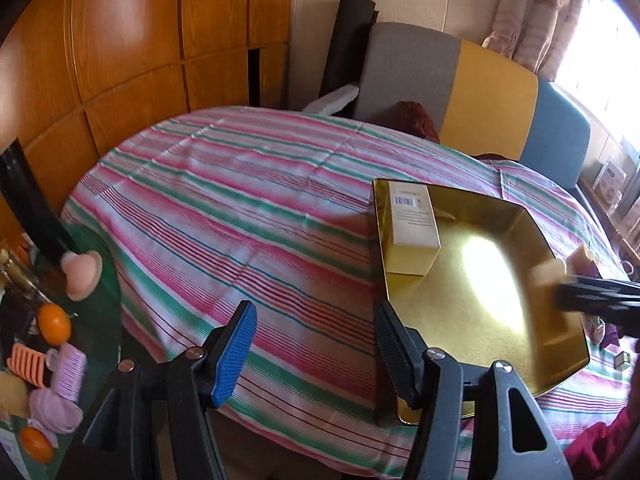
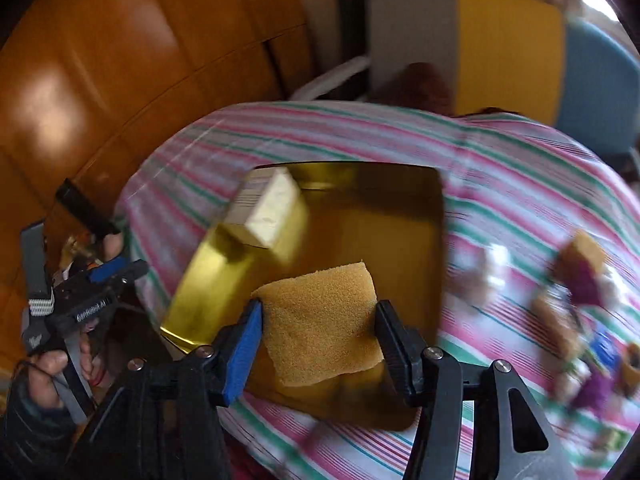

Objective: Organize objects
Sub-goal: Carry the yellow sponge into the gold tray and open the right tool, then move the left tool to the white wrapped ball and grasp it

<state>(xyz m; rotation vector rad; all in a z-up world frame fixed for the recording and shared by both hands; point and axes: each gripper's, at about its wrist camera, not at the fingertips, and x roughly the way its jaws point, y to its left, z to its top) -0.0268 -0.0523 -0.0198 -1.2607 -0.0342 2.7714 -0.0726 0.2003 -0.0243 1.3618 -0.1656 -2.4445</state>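
Note:
A shiny gold tray (image 1: 532, 344) lies on the striped tablecloth (image 1: 240, 200), with a white and gold box (image 1: 412, 220) in its far left corner. My left gripper (image 1: 316, 312) hovers open over the cloth just left of the tray, nothing between its fingers. A hand holds it at the left of the right wrist view, left gripper (image 2: 116, 272). My right gripper (image 2: 319, 306) is above the gold tray (image 2: 400, 216), shut on a yellow sponge (image 2: 320, 320) that spans both pads. The box (image 2: 268, 216) is blurred there. From the right, the right gripper (image 1: 568, 292) reaches in over the tray with the sponge (image 1: 546, 274).
A green side surface (image 1: 100, 320) at the left carries oranges (image 1: 54, 322), combs and pink items, with a black handle ending in a pink knob (image 1: 80, 274). Blurred purple and tan objects (image 2: 584, 280) lie on the cloth right of the tray. Chairs (image 1: 496, 100) stand behind the table.

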